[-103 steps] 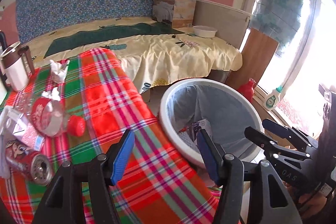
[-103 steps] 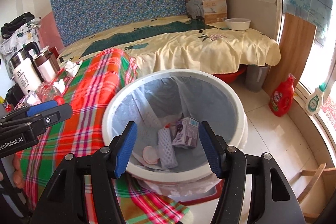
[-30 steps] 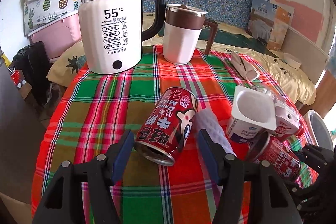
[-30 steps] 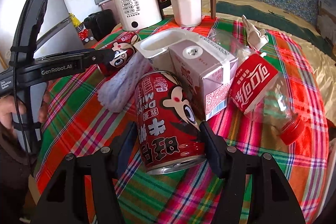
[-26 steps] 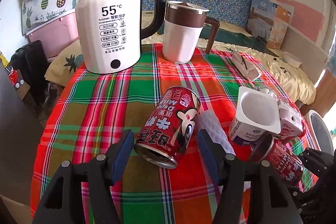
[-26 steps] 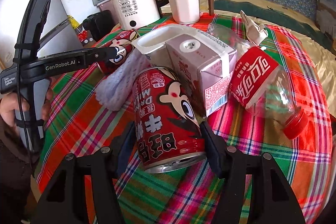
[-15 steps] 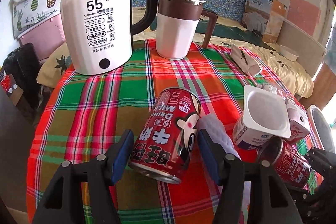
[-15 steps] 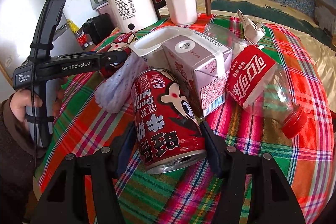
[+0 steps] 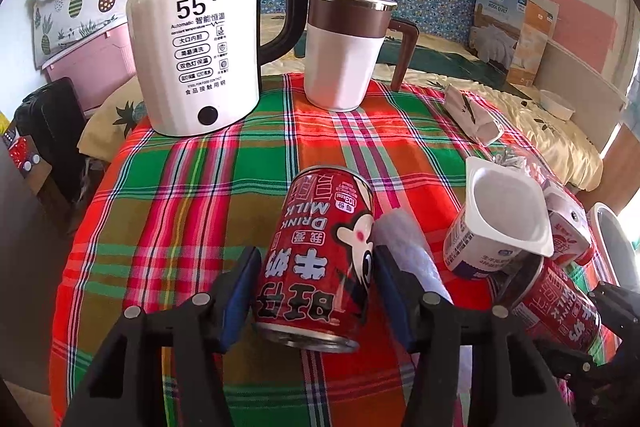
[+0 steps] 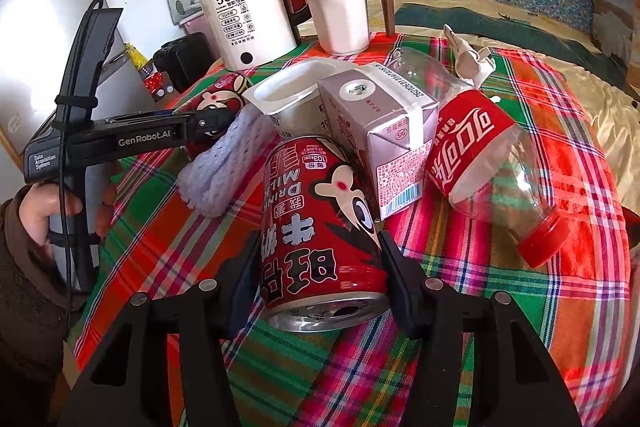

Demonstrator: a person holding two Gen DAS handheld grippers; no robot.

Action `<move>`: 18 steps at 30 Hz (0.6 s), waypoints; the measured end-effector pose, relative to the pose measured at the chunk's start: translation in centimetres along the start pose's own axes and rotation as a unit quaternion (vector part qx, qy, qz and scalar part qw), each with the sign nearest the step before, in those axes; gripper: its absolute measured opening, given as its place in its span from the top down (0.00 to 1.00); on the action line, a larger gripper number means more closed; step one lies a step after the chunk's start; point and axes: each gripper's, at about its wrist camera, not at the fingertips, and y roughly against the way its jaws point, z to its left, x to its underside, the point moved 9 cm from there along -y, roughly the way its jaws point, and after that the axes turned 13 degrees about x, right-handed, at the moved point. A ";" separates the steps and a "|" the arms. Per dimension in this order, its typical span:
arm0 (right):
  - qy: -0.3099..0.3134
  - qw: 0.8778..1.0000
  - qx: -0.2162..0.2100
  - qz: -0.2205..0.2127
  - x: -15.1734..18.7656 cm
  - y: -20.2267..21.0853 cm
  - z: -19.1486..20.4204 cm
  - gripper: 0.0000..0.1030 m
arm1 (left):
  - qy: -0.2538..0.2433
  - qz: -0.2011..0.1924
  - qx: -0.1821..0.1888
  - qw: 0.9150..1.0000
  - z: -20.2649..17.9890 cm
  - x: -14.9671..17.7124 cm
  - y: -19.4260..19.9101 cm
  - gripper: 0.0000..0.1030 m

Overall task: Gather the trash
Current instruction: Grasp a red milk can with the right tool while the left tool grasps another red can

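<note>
Two red milk-drink cans lie on the plaid tablecloth [image 9: 180, 187]. One can [image 9: 320, 255] lies between my left gripper's [image 9: 316, 287] blue pads; the jaws are closing and both pads touch its sides. My right gripper [image 10: 320, 267] is closing on the other can [image 10: 316, 219], pads against it. Around them lie a white yogurt cup [image 10: 296, 91], a pale milk carton [image 10: 392, 135], a clear cola bottle [image 10: 480, 155], a white foam net sleeve [image 10: 224, 163] and a crumpled wrapper [image 10: 472, 61].
A white kettle [image 9: 196, 39] and a white-and-brown mug [image 9: 344, 51] stand at the table's far side. The bin's white rim [image 9: 612, 247] shows past the table's right edge. A bed lies beyond. A person's hand [image 10: 40, 211] grips the left tool's handle.
Both pairs of jaws have narrowed onto their cans. In the left wrist view the can has swung from tilted to straight between the pads, and the view has come slightly closer.
</note>
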 end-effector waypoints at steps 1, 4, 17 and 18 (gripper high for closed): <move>-0.001 1.000 0.000 -0.001 0.1 0.1 0.0 0.46 | 0.000 -0.001 -0.001 1.000 -0.1 0.2 0.3 0.45; -0.007 1.000 0.002 -0.006 0.3 0.6 -0.2 0.46 | 0.003 -0.006 -0.001 1.000 -0.4 0.6 1.2 0.45; -0.018 0.999 0.012 -0.026 2.1 3.4 -0.9 0.47 | -0.003 -0.024 -0.008 1.000 -3.0 3.3 5.1 0.47; -0.020 0.999 0.013 -0.027 2.3 3.6 -1.1 0.48 | 0.000 -0.026 -0.007 1.000 -3.1 3.5 5.3 0.47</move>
